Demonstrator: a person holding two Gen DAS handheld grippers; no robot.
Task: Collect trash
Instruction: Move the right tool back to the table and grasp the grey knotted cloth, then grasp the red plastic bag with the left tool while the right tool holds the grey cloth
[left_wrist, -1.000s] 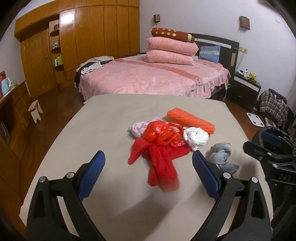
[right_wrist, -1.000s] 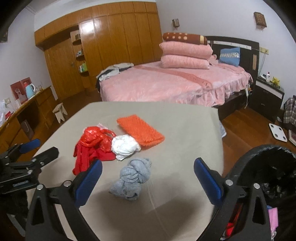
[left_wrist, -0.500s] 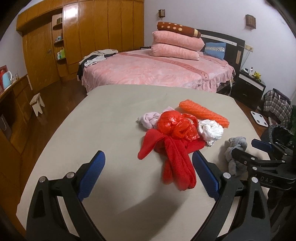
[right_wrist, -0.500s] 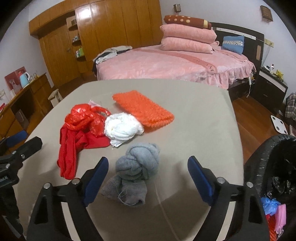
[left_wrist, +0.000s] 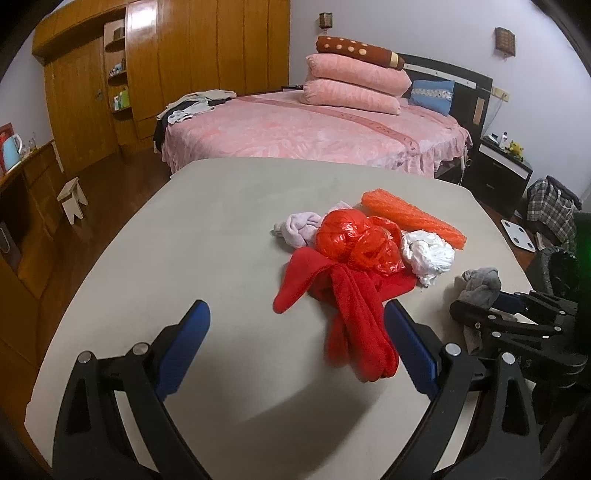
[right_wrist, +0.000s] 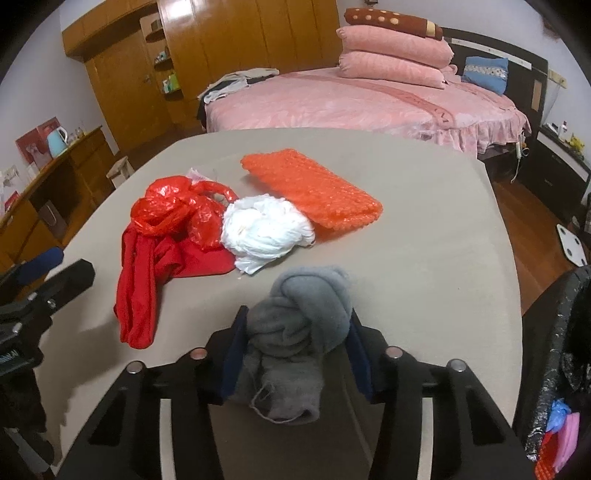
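On the beige table, knotted grey cloth clamped by right gripper fingers, left gripper spread wide.

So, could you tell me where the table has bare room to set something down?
The table is bare across its left half, from the lilac cloth out to the left edge, and along the far edge by the bed. The right-centre is crowded: red bag, red cloth, white wad, orange bubble wrap.

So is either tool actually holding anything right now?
The right tool grips the knotted grey cloth around its middle, just below the knot. The left tool holds nothing.
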